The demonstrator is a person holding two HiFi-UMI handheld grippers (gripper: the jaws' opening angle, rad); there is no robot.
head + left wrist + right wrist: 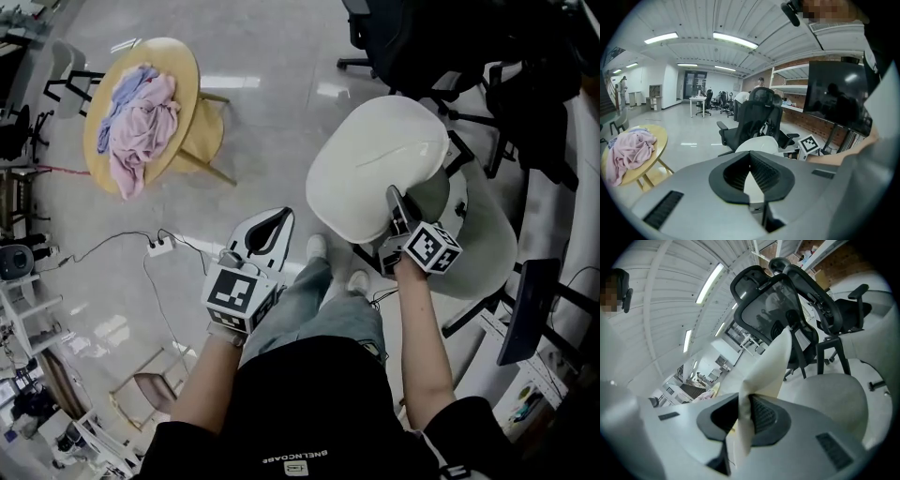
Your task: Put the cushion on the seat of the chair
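Observation:
A cream, rounded cushion [370, 164] hangs in front of me with my right gripper [392, 192] shut on its near edge. In the right gripper view the cushion's edge [766, 366] stands pinched between the black pads of the right gripper [745, 397]. The pale chair seat [492, 248] lies just right of and below the cushion, and it fills the right side of the right gripper view [829, 390]. My left gripper [284, 216] hovers to the cushion's left, apart from it, shut with nothing held. The left gripper [750, 153] points toward the cushion [757, 144].
A round wooden table [183, 66] with pink and blue cloths stands at the far left. A black office chair [422, 47] stands behind the cushion. A power strip and cable [159, 247] lie on the floor at left. A dark monitor [525, 309] stands at right.

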